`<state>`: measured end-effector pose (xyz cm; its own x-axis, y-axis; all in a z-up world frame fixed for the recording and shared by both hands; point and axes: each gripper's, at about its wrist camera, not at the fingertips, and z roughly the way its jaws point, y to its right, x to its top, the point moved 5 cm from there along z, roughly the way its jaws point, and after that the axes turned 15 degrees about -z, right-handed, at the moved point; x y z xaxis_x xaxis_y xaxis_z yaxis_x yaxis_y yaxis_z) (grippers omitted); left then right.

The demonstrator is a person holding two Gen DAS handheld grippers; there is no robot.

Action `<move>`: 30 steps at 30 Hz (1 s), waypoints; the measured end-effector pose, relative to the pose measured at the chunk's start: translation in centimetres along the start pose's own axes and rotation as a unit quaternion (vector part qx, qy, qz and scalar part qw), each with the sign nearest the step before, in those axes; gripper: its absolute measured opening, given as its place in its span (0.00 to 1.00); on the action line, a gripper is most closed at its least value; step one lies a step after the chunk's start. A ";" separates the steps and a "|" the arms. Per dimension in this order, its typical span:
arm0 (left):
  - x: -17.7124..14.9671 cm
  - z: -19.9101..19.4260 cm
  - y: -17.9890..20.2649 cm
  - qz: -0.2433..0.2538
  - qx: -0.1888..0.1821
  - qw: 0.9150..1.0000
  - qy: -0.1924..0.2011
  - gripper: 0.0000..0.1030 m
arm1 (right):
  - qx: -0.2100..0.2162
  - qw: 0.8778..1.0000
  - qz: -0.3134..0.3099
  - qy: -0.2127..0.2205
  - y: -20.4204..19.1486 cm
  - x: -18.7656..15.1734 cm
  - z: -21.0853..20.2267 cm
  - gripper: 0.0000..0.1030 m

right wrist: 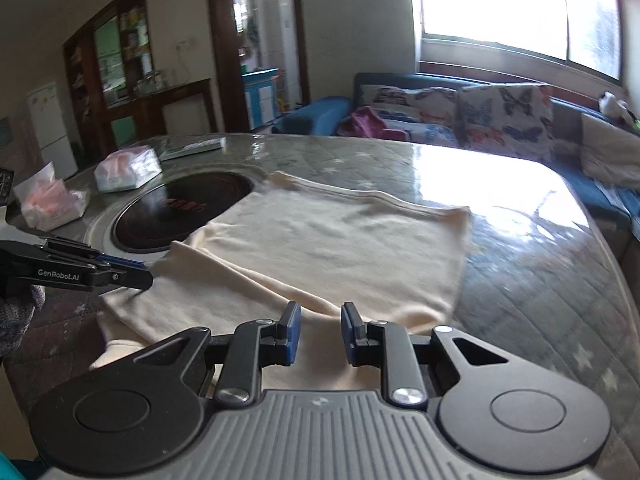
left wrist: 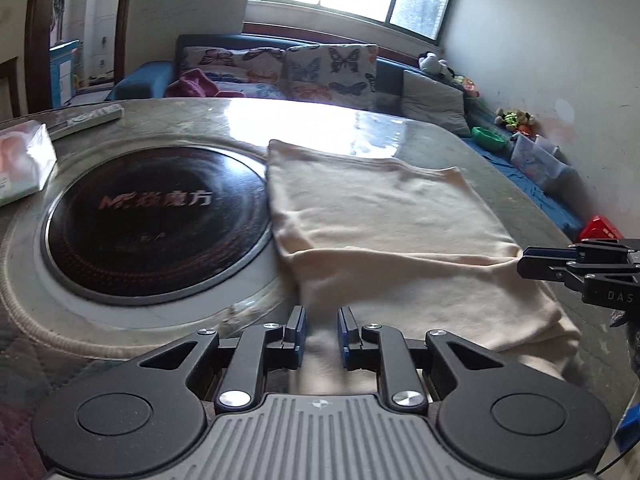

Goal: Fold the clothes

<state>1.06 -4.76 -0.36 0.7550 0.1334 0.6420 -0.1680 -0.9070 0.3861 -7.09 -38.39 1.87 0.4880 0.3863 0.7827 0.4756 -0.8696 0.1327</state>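
A cream garment (left wrist: 380,208) (right wrist: 340,240) lies folded flat on the round table (left wrist: 420,140), its near part doubled over along a diagonal crease. My left gripper (left wrist: 322,316) hovers low over the garment's near left edge. Its blue pads stand a little apart and the cloth shows beneath the gap, not pinched. In the right wrist view the left gripper (right wrist: 146,276) reaches in from the left, tips at the fold's edge. My right gripper (right wrist: 320,312) sits over the near right edge, pads likewise slightly apart above the cloth. The left wrist view shows the right gripper (left wrist: 522,264) at the fold's right end.
A black induction hob (left wrist: 156,216) (right wrist: 180,208) is set into the table left of the garment. Tissue packs (left wrist: 20,160) (right wrist: 128,172) and a remote (left wrist: 90,118) lie at the far left. A blue sofa with butterfly cushions (left wrist: 320,68) stands behind the table. A gloved hand (right wrist: 16,312) holds the left gripper.
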 end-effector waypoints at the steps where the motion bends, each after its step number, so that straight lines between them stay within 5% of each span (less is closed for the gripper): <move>1: 0.0 0.0 -0.3 -0.003 0.004 1.000 -0.001 0.18 | 0.003 1.000 -0.004 -0.005 -0.1 0.0 0.5 0.20; 12: 2.3 1.2 4.2 0.043 -0.041 0.998 0.015 0.18 | -0.009 1.000 -0.007 -0.026 0.7 -0.7 0.1 0.19; 18: 1.7 4.0 4.1 0.061 -0.023 0.998 -0.004 0.18 | 0.012 0.998 -0.035 -0.041 -1.0 -1.7 -1.0 0.19; 24: 1.3 1.7 3.9 0.074 -0.034 0.997 -0.001 0.19 | 0.001 0.997 -0.064 -0.051 -2.0 -2.7 -2.1 0.19; 30: -1.0 -2.0 4.2 0.139 -0.050 0.989 -0.006 0.20 | 0.006 0.997 -0.067 -0.047 -2.3 -2.8 -2.0 0.20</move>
<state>-1.69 -7.90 1.89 0.6773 -0.1212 0.7256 -0.4318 -0.8641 0.2588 -10.99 -38.07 0.57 0.4850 0.5269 0.6980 0.5496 -0.8044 0.2253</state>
